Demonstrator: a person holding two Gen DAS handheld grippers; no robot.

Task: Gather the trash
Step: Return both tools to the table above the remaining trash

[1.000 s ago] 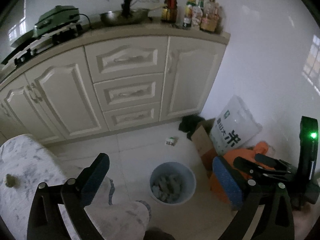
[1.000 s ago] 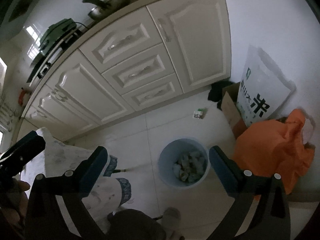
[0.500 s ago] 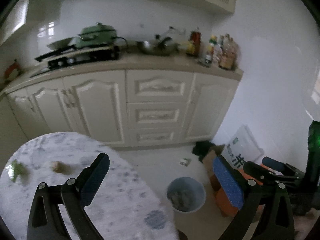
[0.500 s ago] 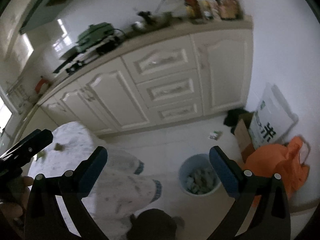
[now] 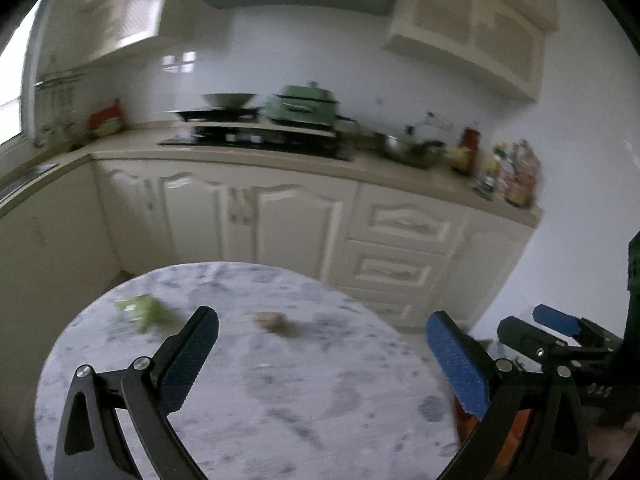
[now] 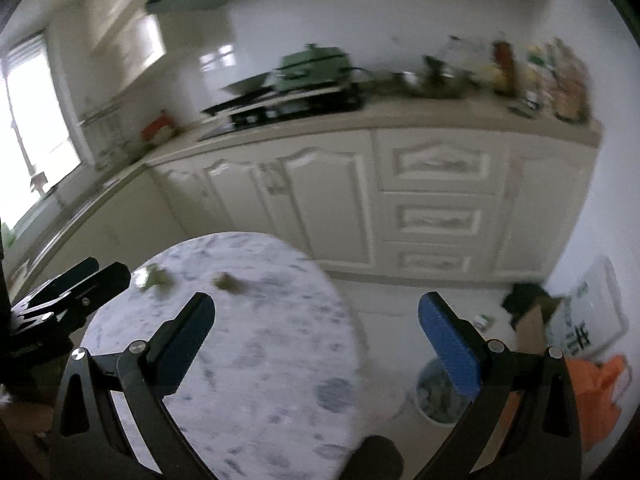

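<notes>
The brown scrap (image 5: 273, 319) and the green scrap (image 5: 141, 310) are the trash left on the round marble table (image 5: 280, 420), both on its far half toward the cabinets. From your left gripper (image 5: 322, 354) the brown scrap lies at about 12 o'clock, a touch left of centre and just beyond the fingertips, while the green one sits at 10 o'clock, outside the left finger. From your right gripper (image 6: 316, 344) the same two pieces, brown scrap (image 6: 229, 280) and green scrap (image 6: 154, 278), fall at 11 and 10 o'clock, farther off and across the table (image 6: 260, 360). Your left hand looks the nearer one for either piece, and the brown scrap is already almost lined up with it.

Both grippers are spread wide with nothing between the blue pads. Blur hides the long axis of each scrap, so I cannot tell you how to turn the wrist.

Only the right wrist view shows the trash bin (image 6: 436, 396), on the floor at 4 o'clock past the table's right edge, with litter inside. The left wrist view misses the bin but shows the right gripper (image 5: 556, 326) at 3 o'clock.
</notes>
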